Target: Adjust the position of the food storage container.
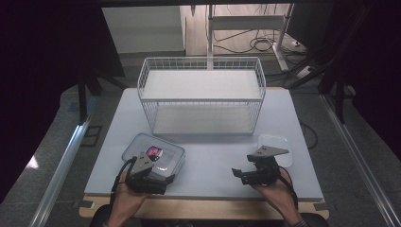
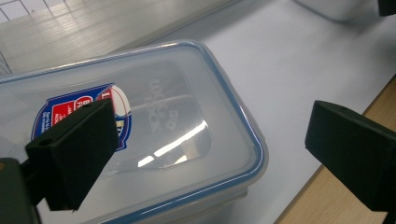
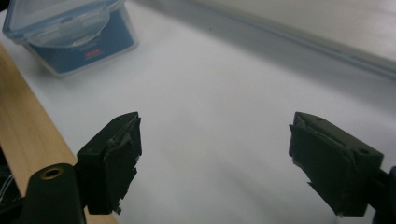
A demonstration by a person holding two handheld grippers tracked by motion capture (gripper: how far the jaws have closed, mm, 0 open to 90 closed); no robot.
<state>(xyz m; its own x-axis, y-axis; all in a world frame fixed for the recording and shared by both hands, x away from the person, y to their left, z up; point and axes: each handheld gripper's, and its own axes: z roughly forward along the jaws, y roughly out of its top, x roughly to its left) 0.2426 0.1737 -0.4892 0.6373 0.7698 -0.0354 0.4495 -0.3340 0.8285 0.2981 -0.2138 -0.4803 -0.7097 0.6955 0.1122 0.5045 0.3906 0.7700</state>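
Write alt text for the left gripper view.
The left gripper hangs open above a clear plastic box with a blue-rimmed lid and a red and blue label. The box sits on a white table near its wooden edge.

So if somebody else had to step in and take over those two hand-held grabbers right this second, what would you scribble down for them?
Left gripper: jaws wide open, hovering over the clear plastic lidded food box with the blue seal at the near left of the white table top; nothing gripped.
Right gripper: jaws open and empty, above bare table at the near right.
A second, smaller clear plastic container sits just beyond the right gripper.
The white wire two-level shelf rack stands at the back with both levels bare.
Done: nothing picked up.
Left: probably grip the lidded box; where it should go I cannot tell.
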